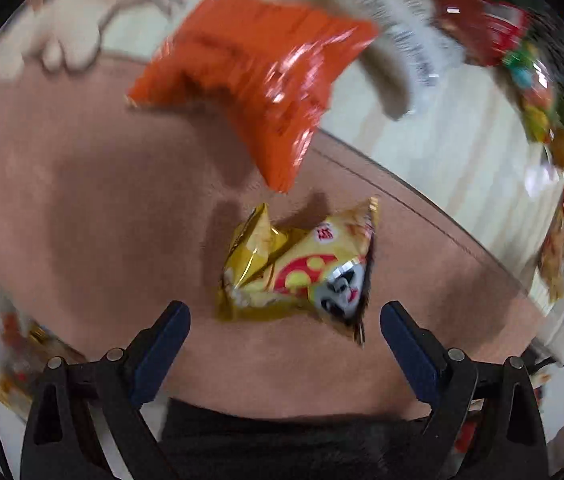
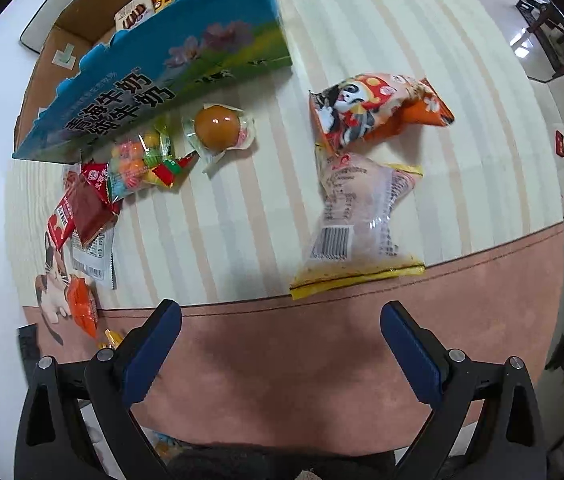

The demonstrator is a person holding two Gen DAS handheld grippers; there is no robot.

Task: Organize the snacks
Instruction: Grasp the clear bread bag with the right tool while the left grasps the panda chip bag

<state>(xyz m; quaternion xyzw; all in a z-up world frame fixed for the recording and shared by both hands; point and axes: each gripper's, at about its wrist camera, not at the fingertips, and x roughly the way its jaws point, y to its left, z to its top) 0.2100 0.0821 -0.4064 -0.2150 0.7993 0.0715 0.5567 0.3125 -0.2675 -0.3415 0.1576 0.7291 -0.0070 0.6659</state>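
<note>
Both tongs gape empty: the left gripper (image 1: 285, 320) brackets a crinkled yellow foil snack bag (image 1: 297, 276) on pink suede-like cloth (image 1: 82, 208), a glossy orange packet (image 1: 254, 92) beyond it; ahead of the right gripper (image 2: 281, 320) lies a clear barcoded pouch (image 2: 357, 216), with the blue cardboard box (image 2: 170, 68) farther left.

Your two wrist cameras both look down along their fingers at the pink mat border (image 2: 321, 344).

Your left view sits close over the border (image 1: 82, 208); your right view looks across it onto the striped cloth (image 2: 361, 20), toward the blue milk carton (image 2: 170, 76) beyond.
</note>
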